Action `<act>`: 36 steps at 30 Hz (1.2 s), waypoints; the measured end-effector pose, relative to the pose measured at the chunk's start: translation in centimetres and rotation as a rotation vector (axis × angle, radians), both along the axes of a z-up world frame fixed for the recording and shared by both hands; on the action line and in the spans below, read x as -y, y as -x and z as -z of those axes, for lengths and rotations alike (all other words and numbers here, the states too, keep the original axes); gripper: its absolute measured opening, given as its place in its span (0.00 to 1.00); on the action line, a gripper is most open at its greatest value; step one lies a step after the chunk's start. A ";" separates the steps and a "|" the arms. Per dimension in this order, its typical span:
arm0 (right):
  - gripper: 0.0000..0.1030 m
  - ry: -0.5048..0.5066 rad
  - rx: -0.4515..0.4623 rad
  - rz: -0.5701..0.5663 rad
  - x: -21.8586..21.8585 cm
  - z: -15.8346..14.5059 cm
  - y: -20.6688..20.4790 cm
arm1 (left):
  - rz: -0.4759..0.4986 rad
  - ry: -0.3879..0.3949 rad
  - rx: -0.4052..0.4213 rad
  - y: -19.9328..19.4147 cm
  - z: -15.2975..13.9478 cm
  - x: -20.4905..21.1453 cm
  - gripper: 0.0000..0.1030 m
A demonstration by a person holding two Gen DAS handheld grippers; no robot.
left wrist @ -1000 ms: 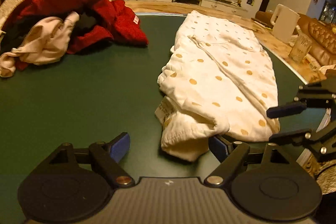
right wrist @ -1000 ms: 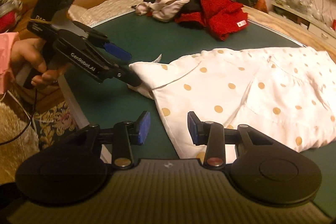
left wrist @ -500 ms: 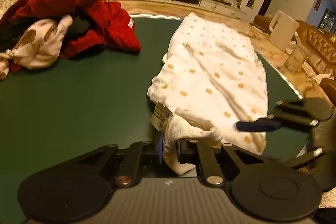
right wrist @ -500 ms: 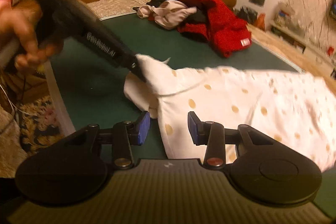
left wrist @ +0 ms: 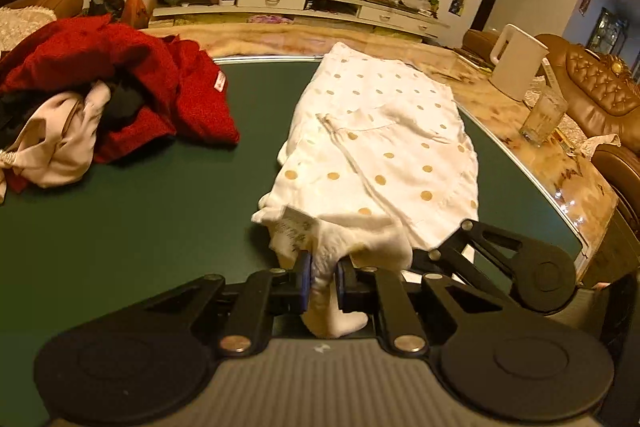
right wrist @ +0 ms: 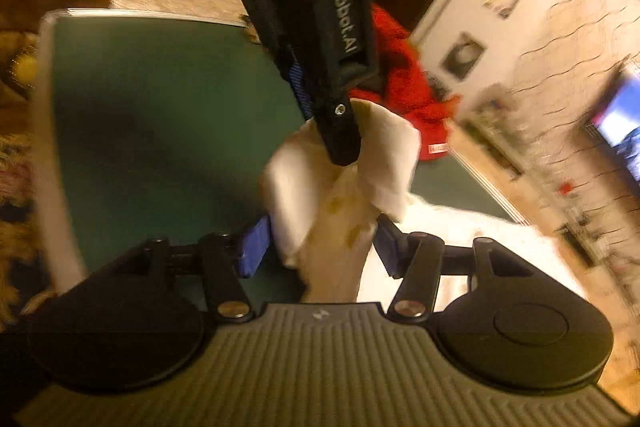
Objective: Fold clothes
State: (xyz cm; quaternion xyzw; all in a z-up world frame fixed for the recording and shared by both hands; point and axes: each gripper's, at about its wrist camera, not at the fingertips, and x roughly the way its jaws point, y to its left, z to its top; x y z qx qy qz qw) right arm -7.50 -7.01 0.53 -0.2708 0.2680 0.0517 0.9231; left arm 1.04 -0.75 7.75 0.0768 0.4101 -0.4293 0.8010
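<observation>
A white garment with gold dots [left wrist: 380, 147] lies lengthwise on the green table [left wrist: 120, 227]. My left gripper [left wrist: 323, 281] is shut on the garment's near edge, lifted a little, with a care label [left wrist: 298, 223] beside it. In the blurred right wrist view the left gripper [right wrist: 340, 123] holds that edge [right wrist: 336, 199] up. My right gripper [right wrist: 318, 245] is open, its blue pads on either side of the hanging cloth. The right gripper's body shows in the left wrist view [left wrist: 500, 263], close to the right.
A pile of red, black and pale pink clothes [left wrist: 100, 95] lies at the table's far left. A white kettle [left wrist: 516, 63] and a glass [left wrist: 542, 117] stand on the marble side table to the right. A brown sofa [left wrist: 600, 95] is beyond.
My left gripper has closed on the garment's near edge and lifted it. My right gripper has swung in beside the left one, so the raised cloth now hangs between its open fingers.
</observation>
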 end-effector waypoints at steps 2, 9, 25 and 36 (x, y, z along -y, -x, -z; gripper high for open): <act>0.62 0.035 0.029 0.012 -0.3 0.4 -0.2 | 0.003 0.007 0.002 0.1 -0.2 0.2 0.14; 0.22 -0.027 0.052 -0.032 0.5 0.6 0.3 | 0.006 -0.028 0.031 0.1 0.1 0.2 0.29; 0.10 -0.255 -0.056 -0.235 8.1 -5.2 4.0 | 0.532 -0.335 0.676 8.4 1.4 3.6 0.79; 0.10 -0.354 -0.215 -0.332 9.5 -8.6 5.7 | 0.831 -0.281 0.623 10.7 2.2 6.6 0.24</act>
